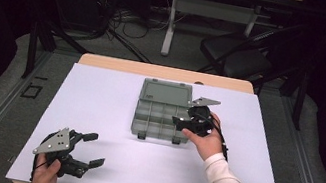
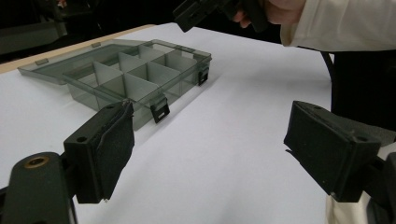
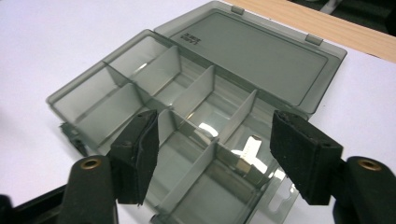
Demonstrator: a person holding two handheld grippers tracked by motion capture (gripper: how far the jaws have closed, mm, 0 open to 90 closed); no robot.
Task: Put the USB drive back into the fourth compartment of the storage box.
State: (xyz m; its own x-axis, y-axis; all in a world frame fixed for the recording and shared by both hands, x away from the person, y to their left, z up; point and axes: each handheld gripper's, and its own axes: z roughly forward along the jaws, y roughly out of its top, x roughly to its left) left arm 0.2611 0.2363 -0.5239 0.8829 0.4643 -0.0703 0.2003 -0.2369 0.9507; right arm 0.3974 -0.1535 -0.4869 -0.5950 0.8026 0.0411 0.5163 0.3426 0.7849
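Lying across the middle of the high view, the white desk (image 1: 103, 162) is carrying a grey see-through compartment box (image 1: 163, 113), which is sitting a little toward twelve o'clock of the desk's centre with its lid (image 1: 166, 93) folded flat open at the twelve o'clock side. The box is showing partition walls and two dark latches along its six o'clock edge.

The right tongs (image 1: 186, 114) are hovering at the box's three o'clock edge, and in the right gripper view (image 3: 212, 158) the jaws are standing fairly wide apart above the compartments, gripping nothing. A small shiny metal piece (image 3: 249, 154) is lying in a compartment between the two pads; what it is, is hard to make out.

The left tongs (image 1: 92, 149) are resting near the desk's seven o'clock corner, well apart from the box, with the jaws spread wide and nothing between them.

The box's near corner is being cut off at the bottom of the right gripper view.
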